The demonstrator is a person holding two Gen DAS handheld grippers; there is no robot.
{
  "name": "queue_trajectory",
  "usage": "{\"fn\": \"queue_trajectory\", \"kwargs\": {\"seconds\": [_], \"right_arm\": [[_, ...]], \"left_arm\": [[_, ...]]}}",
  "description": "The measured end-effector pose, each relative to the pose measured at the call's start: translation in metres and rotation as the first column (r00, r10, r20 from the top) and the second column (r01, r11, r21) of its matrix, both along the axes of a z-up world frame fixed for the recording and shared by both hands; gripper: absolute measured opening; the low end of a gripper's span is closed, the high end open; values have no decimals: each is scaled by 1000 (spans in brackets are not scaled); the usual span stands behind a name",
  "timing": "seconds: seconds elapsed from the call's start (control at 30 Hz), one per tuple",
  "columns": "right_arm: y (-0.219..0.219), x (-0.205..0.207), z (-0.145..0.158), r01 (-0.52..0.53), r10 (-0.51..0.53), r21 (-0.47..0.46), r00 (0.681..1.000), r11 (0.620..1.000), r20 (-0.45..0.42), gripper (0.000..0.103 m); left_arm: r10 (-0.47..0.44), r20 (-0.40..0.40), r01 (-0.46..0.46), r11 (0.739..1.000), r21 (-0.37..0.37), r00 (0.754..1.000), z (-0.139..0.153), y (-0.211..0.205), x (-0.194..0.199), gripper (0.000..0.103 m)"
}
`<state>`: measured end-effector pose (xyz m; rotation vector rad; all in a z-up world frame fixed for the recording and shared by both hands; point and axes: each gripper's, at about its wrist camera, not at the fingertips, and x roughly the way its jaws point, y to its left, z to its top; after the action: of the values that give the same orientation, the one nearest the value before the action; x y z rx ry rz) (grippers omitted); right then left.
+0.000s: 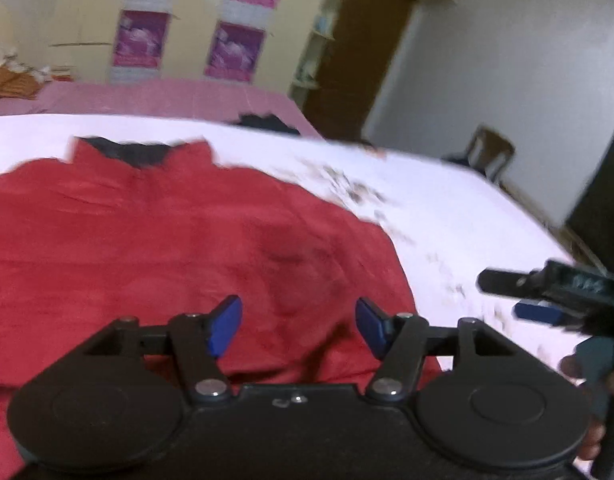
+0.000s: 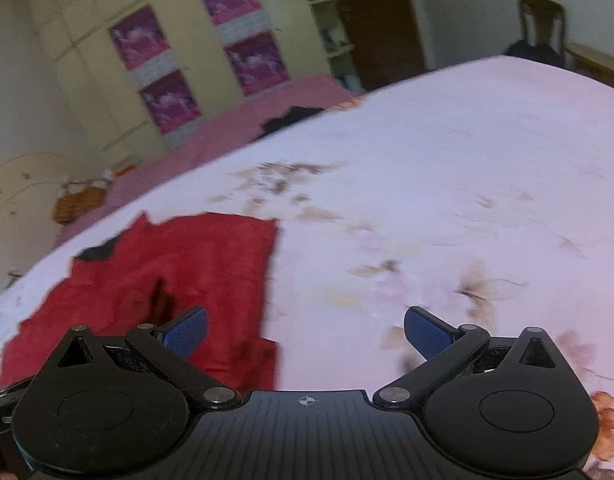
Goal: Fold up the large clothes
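A red garment (image 1: 167, 248) with a dark inner collar lies flat on the white floral bedsheet (image 1: 447, 208). My left gripper (image 1: 298, 326) hovers over its near part, open and empty, blue pads apart. The right gripper shows at the right edge of the left wrist view (image 1: 547, 296). In the right wrist view the red garment (image 2: 179, 276) lies to the left. My right gripper (image 2: 305, 334) is open and empty, above the garment's right edge and the bare sheet (image 2: 447, 200).
A pink sheet (image 1: 167, 96) covers the far bed, with a dark cloth (image 1: 263, 122) at its edge. Cupboards with purple posters (image 1: 235, 50) stand behind. A wooden chair (image 1: 487, 152) and a dark door (image 1: 367, 48) are at the right.
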<state>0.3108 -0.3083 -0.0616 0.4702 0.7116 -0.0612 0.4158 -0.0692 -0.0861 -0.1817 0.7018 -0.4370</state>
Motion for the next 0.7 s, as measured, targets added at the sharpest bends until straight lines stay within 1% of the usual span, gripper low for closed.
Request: {"fn": "queue_trajectory", "kwargs": {"seconds": [0.07, 0.1, 0.13, 0.17, 0.2, 0.23, 0.3, 0.33, 0.4, 0.43, 0.47, 0.5, 0.53, 0.57, 0.6, 0.7], "right_arm": [[16, 7, 2, -49, 48, 22, 999, 999, 24, 103], [24, 10, 3, -73, 72, 37, 997, 997, 33, 103], [32, 14, 2, -92, 90, 55, 995, 994, 37, 101], [39, 18, 1, -113, 110, 77, 993, 991, 38, 86], [47, 22, -1, -133, 131, 101, 991, 986, 29, 77], [55, 28, -5, -144, 143, 114, 990, 983, 17, 72], [66, 36, -11, -150, 152, 137, 988, 979, -3, 72], [70, 40, -14, -154, 158, 164, 987, 974, -13, 72], [76, 49, -20, -162, 172, 216, 985, 963, -27, 72], [80, 52, -21, -166, 177, 218, 984, 962, -31, 68], [84, 55, -21, -180, 191, 215, 981, 960, -31, 41], [87, 58, -20, -185, 198, 207, 979, 961, -40, 30], [88, 59, -20, -183, 195, 201, 980, 962, -41, 22], [87, 57, -18, -178, 187, 191, 982, 965, -30, 19], [87, 54, -14, -172, 178, 173, 984, 970, -16, 19], [88, 35, -5, -153, 152, 73, 988, 986, 20, 18]], "left_arm": [[101, 35, -101, 995, -5, 994, 7, 39, -8, 59], [154, 51, -155, 988, 4, 987, 9, 59, -11, 59], [223, 68, -225, 974, 28, 973, 10, 81, -14, 59], [273, 75, -276, 960, 45, 959, 8, 102, -15, 59], [311, 69, -315, 947, 60, 948, 5, 119, -14, 58], [350, 57, -354, 932, 73, 935, 2, 138, -12, 58], [400, 41, -402, 911, 90, 915, -5, 167, -9, 57], [412, 38, -414, 905, 100, 910, -8, 177, -8, 57], [417, 23, -417, 903, 105, 909, -14, 190, -3, 57], [410, 17, -410, 906, 105, 912, -16, 194, 0, 56], [404, 16, -403, 909, 111, 915, -19, 194, 2, 55], [399, 19, -398, 910, 120, 917, -21, 194, 3, 55], [392, 24, -391, 911, 128, 920, -20, 198, 3, 55], [386, 31, -387, 913, 130, 922, -19, 198, 5, 55], [376, 44, -379, 916, 132, 925, -19, 199, 6, 55], [329, 76, -337, 930, 145, 941, -24, 194, 6, 55]]}}
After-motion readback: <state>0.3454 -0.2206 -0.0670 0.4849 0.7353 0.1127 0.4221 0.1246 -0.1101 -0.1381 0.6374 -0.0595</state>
